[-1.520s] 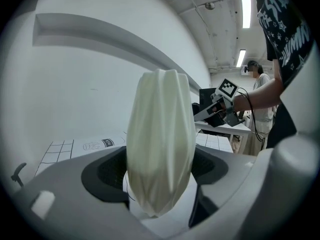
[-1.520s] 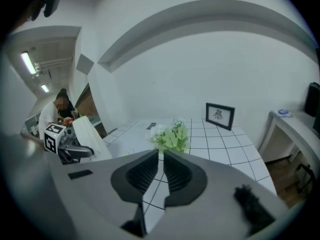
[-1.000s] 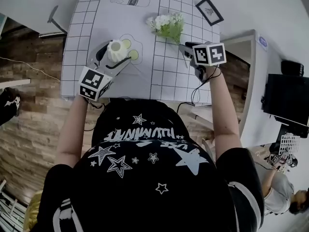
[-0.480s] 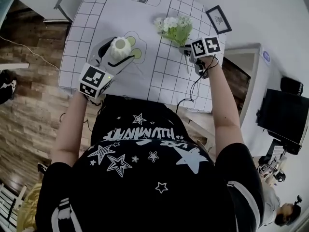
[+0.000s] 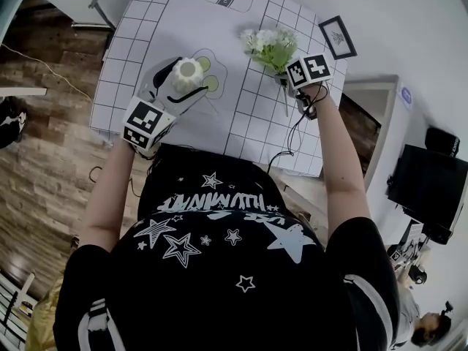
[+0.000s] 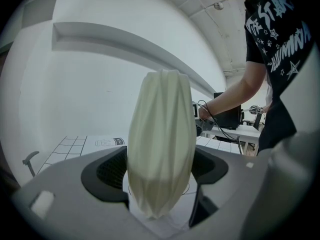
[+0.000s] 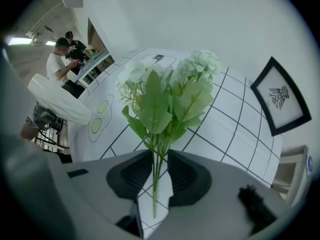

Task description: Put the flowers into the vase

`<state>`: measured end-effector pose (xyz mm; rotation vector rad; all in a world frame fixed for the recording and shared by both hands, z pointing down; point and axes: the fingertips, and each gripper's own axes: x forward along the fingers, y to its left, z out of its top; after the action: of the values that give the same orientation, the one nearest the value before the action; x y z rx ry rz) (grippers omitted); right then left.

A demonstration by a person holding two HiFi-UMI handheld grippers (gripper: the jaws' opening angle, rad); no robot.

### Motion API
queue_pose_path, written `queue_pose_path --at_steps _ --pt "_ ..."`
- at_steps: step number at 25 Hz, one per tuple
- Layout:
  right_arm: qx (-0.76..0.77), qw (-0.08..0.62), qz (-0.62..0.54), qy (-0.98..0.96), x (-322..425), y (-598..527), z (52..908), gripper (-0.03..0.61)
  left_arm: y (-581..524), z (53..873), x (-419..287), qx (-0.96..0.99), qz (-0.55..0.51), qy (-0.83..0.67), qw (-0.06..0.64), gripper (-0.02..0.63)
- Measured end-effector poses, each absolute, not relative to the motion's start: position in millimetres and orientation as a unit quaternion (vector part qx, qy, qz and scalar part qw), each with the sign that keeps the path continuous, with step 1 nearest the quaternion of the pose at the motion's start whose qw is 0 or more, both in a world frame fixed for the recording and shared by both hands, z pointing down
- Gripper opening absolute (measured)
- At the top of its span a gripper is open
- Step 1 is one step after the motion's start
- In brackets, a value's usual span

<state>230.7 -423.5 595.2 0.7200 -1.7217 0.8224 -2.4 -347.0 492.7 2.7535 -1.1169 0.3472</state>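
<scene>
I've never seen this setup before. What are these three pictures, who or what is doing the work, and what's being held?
No robot here: a person holds a two-jaw gripper in each hand. The head view looks down from their head; the other two views ride on the grippers. The left gripper is clamped on a cream vase standing on the gridded table. The right gripper points down at white flowers; its jaws have just been closing around the stems, though I can't tell if they pinch yet. A small framed picture lies nearby.
</scene>
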Motion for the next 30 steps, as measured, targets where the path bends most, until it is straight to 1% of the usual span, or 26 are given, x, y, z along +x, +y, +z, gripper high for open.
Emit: queue_pose_path --at_steps 5,14,18,20,24,30 --pt "0.293 0.519 0.346 -0.725 226.1 -423.9 591.9 0.076 -347.2 493.6 -2.3 0.918 0.110 -0.373 0.077 0.385" --pt "0.281 0.441 0.383 -0.762 194.9 -412.0 571.4 0.055 -347.2 494.9 -2.5 0.920 0.106 -0.368 0.080 0.387" --pt "0.272 0.418 0.364 -0.786 174.1 -406.4 551.2 0.054 -347.6 494.8 -2.0 0.921 0.103 -0.368 0.081 0.387" --pt "0.278 0.389 0.356 -0.803 161.7 -408.8 533.9 0.052 -347.2 495.0 -1.8 0.921 0.103 -0.368 0.081 0.387" --pt "0.300 0.306 0.332 -0.840 138.0 -420.2 480.9 0.052 -347.3 495.8 -1.6 0.921 0.104 -0.366 0.083 0.387" --pt "0.281 0.212 0.252 -0.901 93.3 -420.5 383.4 0.052 -349.1 492.7 -1.3 0.920 0.100 -0.368 0.089 0.388"
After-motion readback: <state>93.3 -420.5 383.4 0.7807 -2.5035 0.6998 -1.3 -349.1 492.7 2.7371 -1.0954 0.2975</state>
